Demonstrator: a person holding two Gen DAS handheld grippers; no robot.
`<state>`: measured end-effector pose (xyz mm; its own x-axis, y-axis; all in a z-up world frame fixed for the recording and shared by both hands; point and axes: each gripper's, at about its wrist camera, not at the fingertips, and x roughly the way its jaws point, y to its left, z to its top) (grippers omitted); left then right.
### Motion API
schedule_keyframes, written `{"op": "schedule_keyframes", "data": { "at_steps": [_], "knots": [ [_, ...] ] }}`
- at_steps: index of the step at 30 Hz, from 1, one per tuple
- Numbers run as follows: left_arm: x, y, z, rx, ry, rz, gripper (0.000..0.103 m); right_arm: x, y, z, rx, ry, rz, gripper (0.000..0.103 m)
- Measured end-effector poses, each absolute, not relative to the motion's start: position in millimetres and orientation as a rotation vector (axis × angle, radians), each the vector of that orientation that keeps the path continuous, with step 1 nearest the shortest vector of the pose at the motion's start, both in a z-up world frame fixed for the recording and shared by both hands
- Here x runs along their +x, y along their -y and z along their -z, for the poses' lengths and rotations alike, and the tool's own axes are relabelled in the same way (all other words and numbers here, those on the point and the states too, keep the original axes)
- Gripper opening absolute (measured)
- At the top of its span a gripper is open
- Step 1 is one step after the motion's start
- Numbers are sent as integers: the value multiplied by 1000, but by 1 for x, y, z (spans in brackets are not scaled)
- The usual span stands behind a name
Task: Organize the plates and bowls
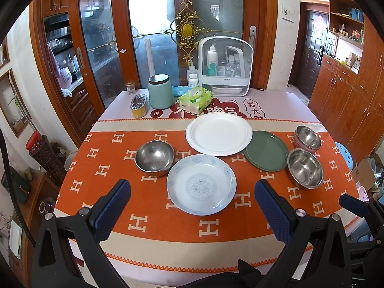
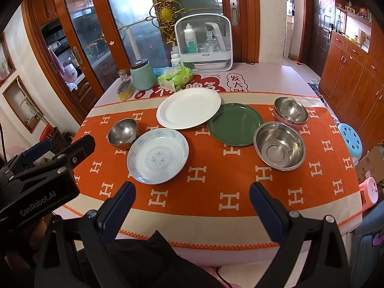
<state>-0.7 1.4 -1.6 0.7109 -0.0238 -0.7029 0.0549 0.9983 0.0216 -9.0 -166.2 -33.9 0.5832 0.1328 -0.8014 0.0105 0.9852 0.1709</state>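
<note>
On the orange tablecloth lie a blue-patterned plate (image 1: 201,184) (image 2: 157,156), a white plate (image 1: 219,134) (image 2: 188,108) and a green plate (image 1: 267,150) (image 2: 235,124). A steel bowl (image 1: 154,158) (image 2: 122,133) sits at left, a wide steel bowl (image 1: 305,168) (image 2: 279,149) at right, and a steel bowl nested in a pink one (image 1: 307,137) (image 2: 291,112) behind it. My left gripper (image 1: 192,199) is open and empty above the near table edge, in front of the patterned plate. My right gripper (image 2: 192,198) is open and empty, to its right. The left gripper's body (image 2: 48,168) shows in the right wrist view.
At the table's back stand a mint canister (image 1: 160,91), a tissue pack (image 1: 195,100), a yellow tin (image 1: 138,105), a small jar (image 1: 130,88), pill bottles (image 1: 193,78) and a white storage case (image 1: 225,66). Glass doors are behind. Stools (image 2: 349,141) stand right of the table.
</note>
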Motion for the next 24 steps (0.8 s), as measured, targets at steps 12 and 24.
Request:
{"op": "schedule_keyframes", "data": {
  "at_steps": [12, 24],
  "knots": [
    [-4, -2, 2, 41, -782, 43, 102, -7, 167, 34, 162, -949, -71, 96],
    [-7, 0, 6, 40, -787, 45, 102, -3, 166, 34, 161, -952, -69, 96]
  ]
}}
